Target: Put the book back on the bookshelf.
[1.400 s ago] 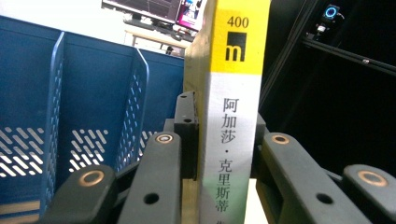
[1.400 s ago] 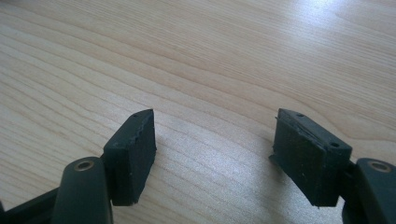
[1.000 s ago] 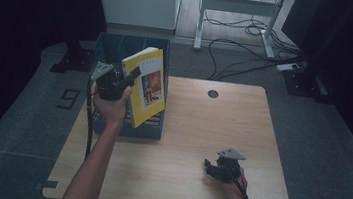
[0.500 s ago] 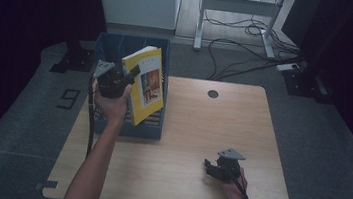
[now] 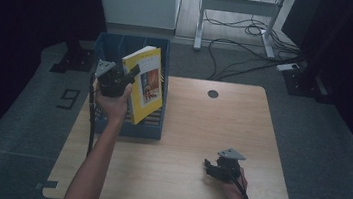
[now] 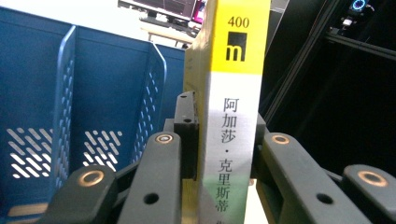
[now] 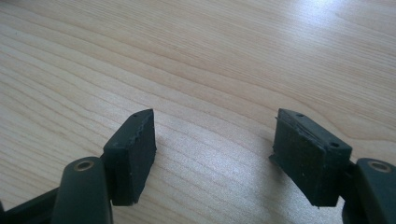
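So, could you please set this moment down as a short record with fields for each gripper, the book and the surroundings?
left gripper: shut on the yellow book, clamped at its spine
yellow book: held tilted above the blue file box, spine printed with 400 and Chinese characters
blue file box: stands at the table's left far corner, with upright dividers
right gripper: open, nothing between its jaws, low over bare wood
table: light wood, round hole near the far edge
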### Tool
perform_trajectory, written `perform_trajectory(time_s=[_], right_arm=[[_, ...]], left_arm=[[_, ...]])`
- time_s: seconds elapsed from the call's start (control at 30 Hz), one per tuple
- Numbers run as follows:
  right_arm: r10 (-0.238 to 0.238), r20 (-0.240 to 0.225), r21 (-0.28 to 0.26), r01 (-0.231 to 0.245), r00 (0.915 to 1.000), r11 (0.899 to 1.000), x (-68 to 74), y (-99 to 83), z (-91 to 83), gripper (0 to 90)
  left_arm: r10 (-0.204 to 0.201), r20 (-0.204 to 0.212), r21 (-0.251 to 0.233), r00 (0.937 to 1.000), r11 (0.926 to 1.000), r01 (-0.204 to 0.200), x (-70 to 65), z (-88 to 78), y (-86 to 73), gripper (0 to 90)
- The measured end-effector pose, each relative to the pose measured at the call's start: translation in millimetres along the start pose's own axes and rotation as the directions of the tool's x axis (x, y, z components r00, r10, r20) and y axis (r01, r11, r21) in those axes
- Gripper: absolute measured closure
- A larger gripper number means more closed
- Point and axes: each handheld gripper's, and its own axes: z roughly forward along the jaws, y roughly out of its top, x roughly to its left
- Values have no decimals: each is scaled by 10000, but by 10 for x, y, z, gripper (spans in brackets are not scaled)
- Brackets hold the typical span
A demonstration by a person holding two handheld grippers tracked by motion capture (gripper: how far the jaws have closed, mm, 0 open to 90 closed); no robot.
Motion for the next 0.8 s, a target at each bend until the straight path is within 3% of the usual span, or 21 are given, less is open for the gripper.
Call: perform_trajectory(time_s=[0.8], right_arm=[[9, 7, -1, -9, 10000, 10000, 1, 0, 0, 287]], left_arm=[[33, -489, -28, 9988, 10000, -35, 39, 103, 3, 755]])
